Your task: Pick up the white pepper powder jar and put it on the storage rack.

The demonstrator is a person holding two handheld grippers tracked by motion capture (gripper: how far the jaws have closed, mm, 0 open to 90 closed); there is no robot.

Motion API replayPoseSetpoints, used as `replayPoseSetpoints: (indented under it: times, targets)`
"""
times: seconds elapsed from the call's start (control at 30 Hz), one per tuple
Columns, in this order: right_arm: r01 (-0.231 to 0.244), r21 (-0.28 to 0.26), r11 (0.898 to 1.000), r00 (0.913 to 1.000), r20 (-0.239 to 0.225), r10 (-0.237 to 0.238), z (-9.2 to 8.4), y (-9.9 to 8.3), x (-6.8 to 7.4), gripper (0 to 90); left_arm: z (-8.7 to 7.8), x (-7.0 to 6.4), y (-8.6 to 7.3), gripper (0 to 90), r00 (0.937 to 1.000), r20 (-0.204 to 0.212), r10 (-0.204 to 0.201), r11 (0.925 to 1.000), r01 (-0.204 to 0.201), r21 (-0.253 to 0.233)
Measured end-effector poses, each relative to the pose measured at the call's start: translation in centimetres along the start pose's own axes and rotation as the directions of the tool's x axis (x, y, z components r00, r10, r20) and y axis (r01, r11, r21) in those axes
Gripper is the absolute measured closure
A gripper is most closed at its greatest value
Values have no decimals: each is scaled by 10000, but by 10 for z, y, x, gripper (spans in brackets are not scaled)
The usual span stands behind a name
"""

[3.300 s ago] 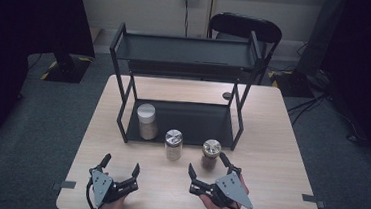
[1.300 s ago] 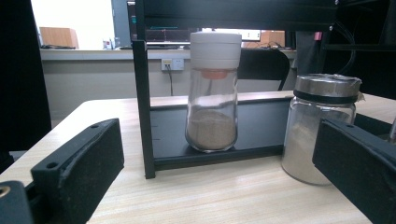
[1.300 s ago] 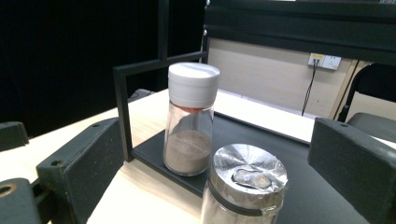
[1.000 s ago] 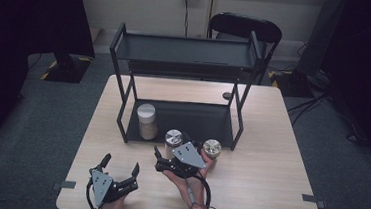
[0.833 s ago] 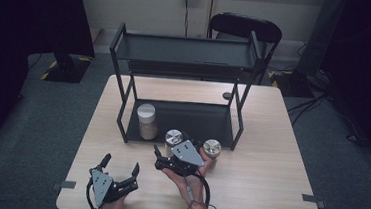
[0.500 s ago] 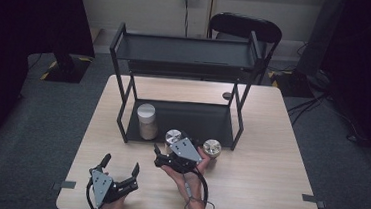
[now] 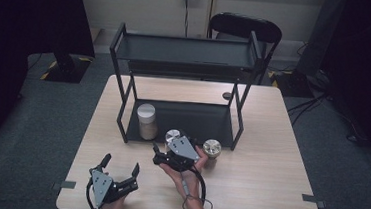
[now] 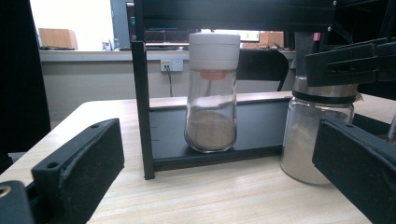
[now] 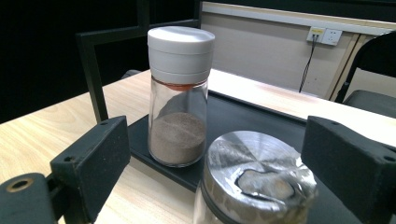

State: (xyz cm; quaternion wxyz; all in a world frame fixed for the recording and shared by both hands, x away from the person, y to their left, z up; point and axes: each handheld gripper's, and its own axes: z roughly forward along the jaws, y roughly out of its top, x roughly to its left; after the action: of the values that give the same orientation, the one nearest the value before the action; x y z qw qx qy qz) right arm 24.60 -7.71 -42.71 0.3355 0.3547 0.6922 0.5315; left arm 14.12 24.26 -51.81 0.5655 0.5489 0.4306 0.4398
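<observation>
- Steel-lidded jar (image 9: 254, 182) stands on the table (image 7: 267, 191) at the rack's (image 7: 182, 119) near edge, between the right gripper's (image 7: 162, 154) jaws; they have just been closing, pads not yet touching.
- Risk: an off-centre squeeze could tip it against the white-lidded jar (image 9: 180, 93).
- Left gripper (image 7: 118, 168) open, empty.
- Change: right gripper has advanced from the near edge.

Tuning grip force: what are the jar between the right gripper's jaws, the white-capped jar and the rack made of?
Silver-lidded jar: clear glass body by its look in the left gripper view, lid shiny brushed metal or metallised plastic, with bright radial glare.
White-capped jar: transparent glass with pale powder showing through; cap matte white, likely plastic.
Rack: matte black square bars and tray, probably painted metal.
</observation>
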Motion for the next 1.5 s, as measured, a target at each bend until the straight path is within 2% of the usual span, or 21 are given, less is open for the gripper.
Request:
replayPoseSetpoints:
  times: [0.1,0.2,0.37,0.53,0.77,1.33,1.5]
  targets:
    - [-189,3,9998,9998,55,189,3,1,-1,69,0,0,0,13,10000,1,-3,10000,3,-6]
    - [-57,70,10000,9996,281,55,5,2,1,73,0,0,0,13,10000,2,-2,10000,2,-1]
    - [-379,179,9991,9976,584,368,7,2,1,86,0,0,0,14,10000,2,-1,10000,1,-1]
    - [-242,483,9985,9972,719,207,10,3,4,112,0,0,0,13,10000,3,-1,10000,1,0]
    - [-449,981,9942,9965,752,376,16,1,5,123,0,0,0,14,10000,15,1,10000,-1,-2]
    - [-748,1630,9838,9954,715,638,22,-8,0,157,0,1,0,17,10000,44,0,10000,0,-2]
    - [-611,1793,9819,9964,681,496,26,-9,0,172,0,1,0,18,10000,67,1,10000,-1,-3]
